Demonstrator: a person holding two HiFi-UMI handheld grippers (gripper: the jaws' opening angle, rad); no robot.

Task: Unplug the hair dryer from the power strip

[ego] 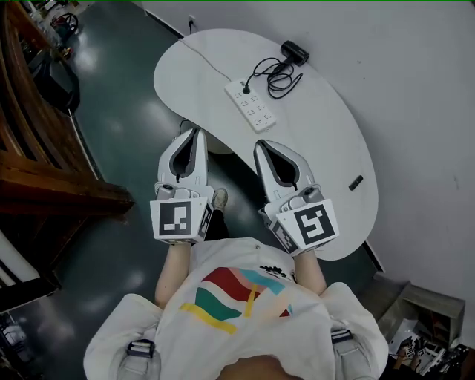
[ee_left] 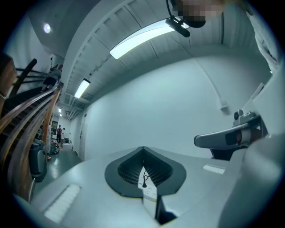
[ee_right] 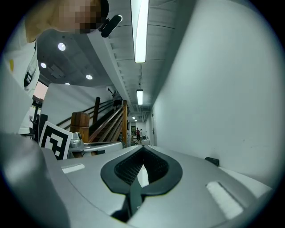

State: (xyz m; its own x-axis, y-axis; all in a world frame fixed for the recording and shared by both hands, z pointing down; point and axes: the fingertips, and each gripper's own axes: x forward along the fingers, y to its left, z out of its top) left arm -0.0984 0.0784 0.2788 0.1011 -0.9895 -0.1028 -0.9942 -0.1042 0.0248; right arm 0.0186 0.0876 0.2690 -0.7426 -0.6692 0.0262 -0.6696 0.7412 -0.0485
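In the head view a white power strip (ego: 252, 106) lies on the curved white table (ego: 334, 148), with a black plug (ego: 246, 90) in its far end. The plug's black cord (ego: 278, 76) coils toward the black hair dryer (ego: 295, 52) by the wall. My left gripper (ego: 198, 133) and right gripper (ego: 260, 146) hover side by side at the table's near edge, short of the strip, both shut with nothing held. Past the closed jaws of my left gripper (ee_left: 143, 149) show the strip (ee_left: 150, 190) and its plug (ee_left: 144, 183). The right gripper (ee_right: 143, 148) points along the wall.
A small black object (ego: 356, 182) lies on the table's right part, also in the right gripper view as a small black object (ee_right: 212, 160). The strip's white cable (ego: 204, 58) runs to a wall outlet (ego: 191, 22). A wooden staircase (ego: 30, 148) stands at the left over dark floor.
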